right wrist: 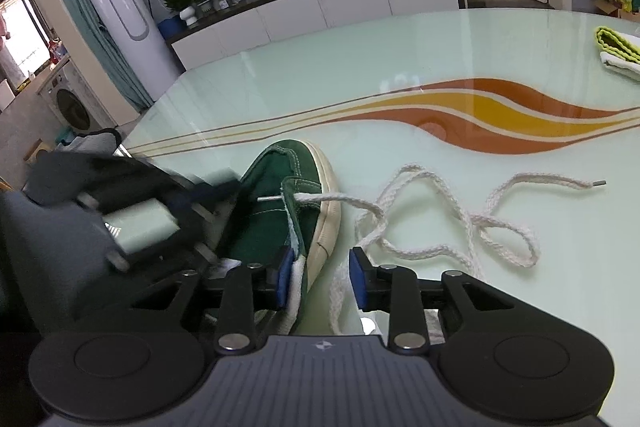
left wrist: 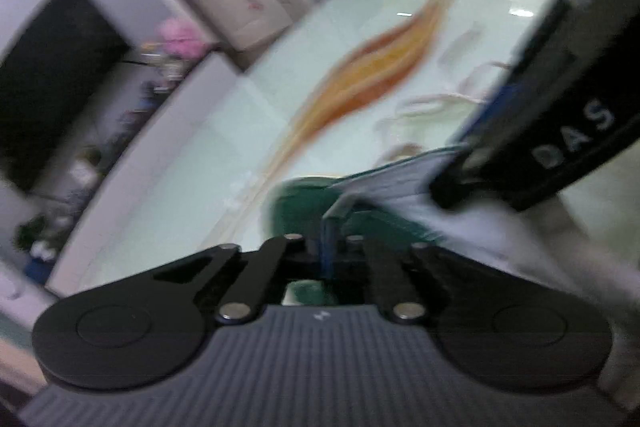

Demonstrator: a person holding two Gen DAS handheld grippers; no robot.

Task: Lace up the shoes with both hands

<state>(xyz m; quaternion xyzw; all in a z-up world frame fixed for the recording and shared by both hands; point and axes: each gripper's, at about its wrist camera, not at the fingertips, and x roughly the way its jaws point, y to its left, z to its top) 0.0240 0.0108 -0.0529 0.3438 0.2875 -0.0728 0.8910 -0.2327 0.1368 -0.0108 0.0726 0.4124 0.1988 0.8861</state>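
Right wrist view: sharp; left wrist view: heavy motion blur.
Shoe: green suede shoe (right wrist: 280, 203) with cream sole, lying on the glass desk (right wrist: 360, 67), toe pointing away from the camera.
Lace: white lace (right wrist: 440, 223) mostly loose in loops on the desk right of the shoe; far metal tip (right wrist: 599, 183) lies free on the glass.
Threaded end: one lace end passes through the eyelet flap (right wrist: 294, 203), its metal tip (right wrist: 268, 199) poking out on the inner side.
Right tongs (right wrist: 320, 277): spread apart, blue pads either side of the shoe's near edge and a lace strand; left pad touches the white lining, nothing clamped.
Left tongs (left wrist: 326, 243): pads look nearly together on something thin, too blurred to name; cannot tell if gripping.
Left tongs position: in right wrist view it sits (right wrist: 216, 195) at the shoe's inner side, just beside the poking tip.
Progress: early; only one eyelet pass visible, almost all lace unthreaded.
Left to do: judged, pull this tip through, then cross and thread the remaining eyelets.
Other: folded yellow-white cloth (right wrist: 618, 49) at far desk edge.
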